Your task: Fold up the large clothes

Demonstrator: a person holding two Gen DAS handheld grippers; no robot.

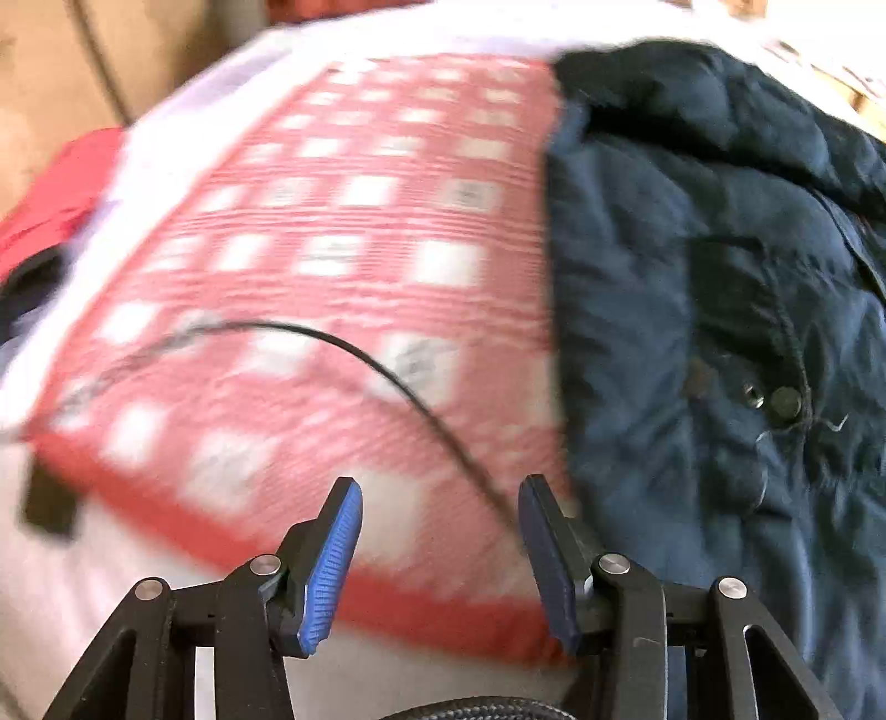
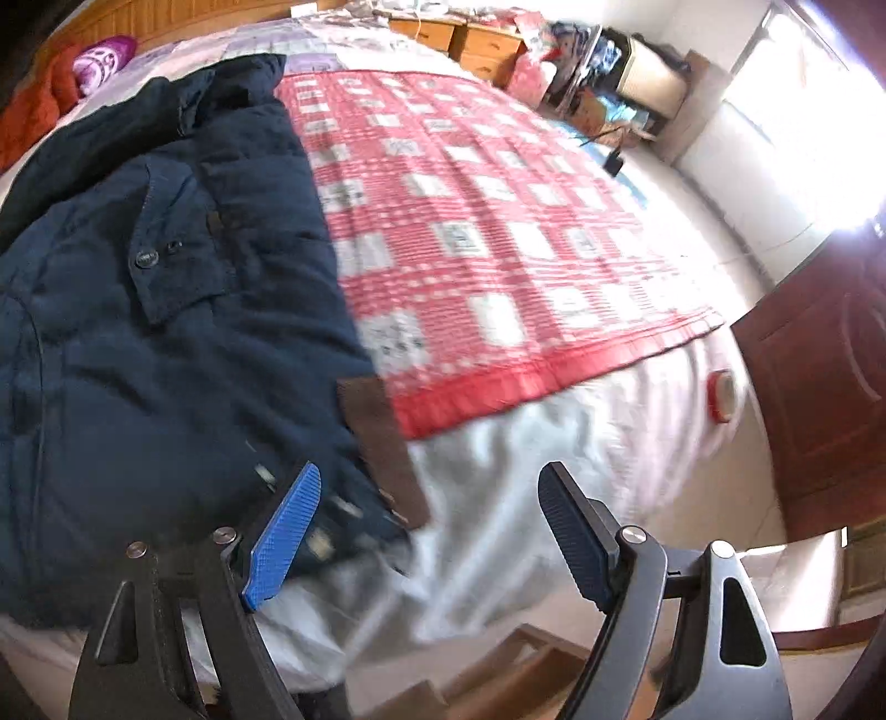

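The left gripper (image 1: 440,493) has its jaws apart, grasping nothing, above the red blanket (image 1: 332,249). The right gripper (image 2: 429,487) is released wide over the white sheet (image 2: 498,498). The navy coat (image 2: 166,304) lies on the bed, at 10 o'clock from the right gripper, overlapping the blanket.

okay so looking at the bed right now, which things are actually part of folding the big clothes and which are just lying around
Part of the job:
- dark blue jacket, spread on the bed
- left gripper, jaws open, holding nothing
- right gripper, jaws open, holding nothing

Just lying about:
- red checked blanket under the jacket
- thin black cable across the blanket
- purple patterned item near the headboard
- clutter by the wooden drawers
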